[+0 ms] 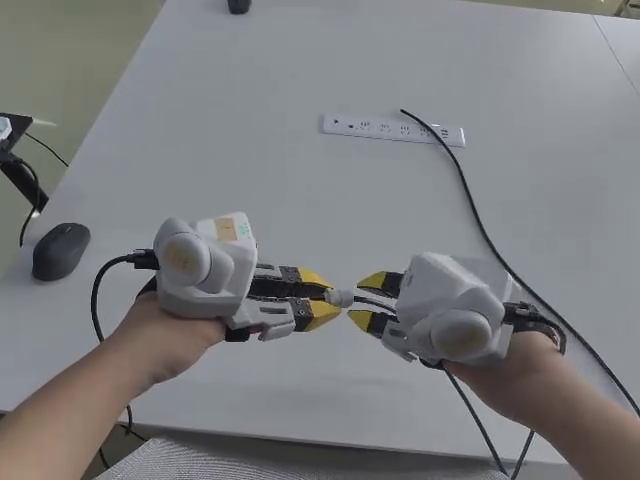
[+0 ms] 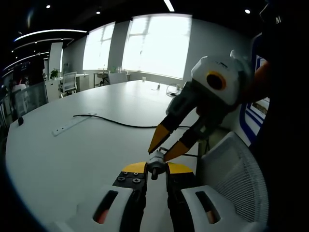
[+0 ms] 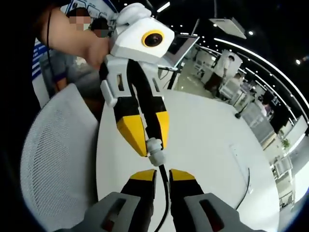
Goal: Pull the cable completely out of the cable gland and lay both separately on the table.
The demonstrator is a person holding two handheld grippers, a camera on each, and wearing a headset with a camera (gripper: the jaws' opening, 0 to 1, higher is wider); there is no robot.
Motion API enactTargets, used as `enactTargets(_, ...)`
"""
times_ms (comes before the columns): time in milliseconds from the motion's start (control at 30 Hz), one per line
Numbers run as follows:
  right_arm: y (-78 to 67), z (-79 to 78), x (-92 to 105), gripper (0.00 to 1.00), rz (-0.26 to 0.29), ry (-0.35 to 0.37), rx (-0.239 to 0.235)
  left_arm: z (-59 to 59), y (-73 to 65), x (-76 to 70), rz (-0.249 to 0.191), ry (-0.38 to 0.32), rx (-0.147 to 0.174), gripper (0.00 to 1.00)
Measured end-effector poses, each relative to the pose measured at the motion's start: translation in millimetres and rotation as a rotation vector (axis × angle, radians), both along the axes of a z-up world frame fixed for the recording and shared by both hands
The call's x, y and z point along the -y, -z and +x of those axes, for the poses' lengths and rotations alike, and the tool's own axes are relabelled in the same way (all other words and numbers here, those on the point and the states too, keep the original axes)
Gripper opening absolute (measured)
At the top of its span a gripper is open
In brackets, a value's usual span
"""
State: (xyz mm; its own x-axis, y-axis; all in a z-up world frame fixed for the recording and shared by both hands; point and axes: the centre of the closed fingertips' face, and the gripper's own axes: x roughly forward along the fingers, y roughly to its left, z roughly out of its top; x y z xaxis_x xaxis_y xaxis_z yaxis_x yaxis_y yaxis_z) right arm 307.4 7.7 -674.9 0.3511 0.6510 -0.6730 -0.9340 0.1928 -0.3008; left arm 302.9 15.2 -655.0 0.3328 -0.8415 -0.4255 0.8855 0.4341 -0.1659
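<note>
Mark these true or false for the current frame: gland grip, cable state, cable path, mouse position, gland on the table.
1. The left gripper has its jaws shut on the cable gland. True.
2. The cable is already fully out of the cable gland. False: in the right gripper view it still runs into the gland's end.
3. The cable passes between the jaws of the right gripper. True.
4. The mouse lies to the right of both grippers. False: it sits to their left, near the table's left edge.
5. The cable gland rests on the table. False: it is held above the surface, between the two grippers.
</note>
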Motion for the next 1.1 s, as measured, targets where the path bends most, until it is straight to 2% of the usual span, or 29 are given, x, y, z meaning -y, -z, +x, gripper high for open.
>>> enactTargets(300,0.1,-1.0,2.6,0.0,-0.007,0.0,0.011,-2.0,-0.4,1.5,-0.003,0.001,-0.002,0.15)
enactTargets(567,3.3,-3.9,3.1,0.0,0.006,0.03,-0.034,-4.0,-0.2,1.3,0.001,0.002,0.002,0.15)
enactTargets(667,5.3,-3.2,5.2,0.0,-0.001,0.04,-0.036,-4.4,-0.2,0.9,0.001,0.0,0.002,0.15)
enactTargets(967,14.0,1.4,22.9,0.0,0.006,0.111,-0.089,-3.6,-1.5,-0.3,-0.003,-0.002,0.002,0.15)
enactTargets(1100,18.4,3.4,30.6,0.0,0.027,0.146,-0.117,-3.2,-2.0,0.9,-0.003,0.001,0.003,0.15)
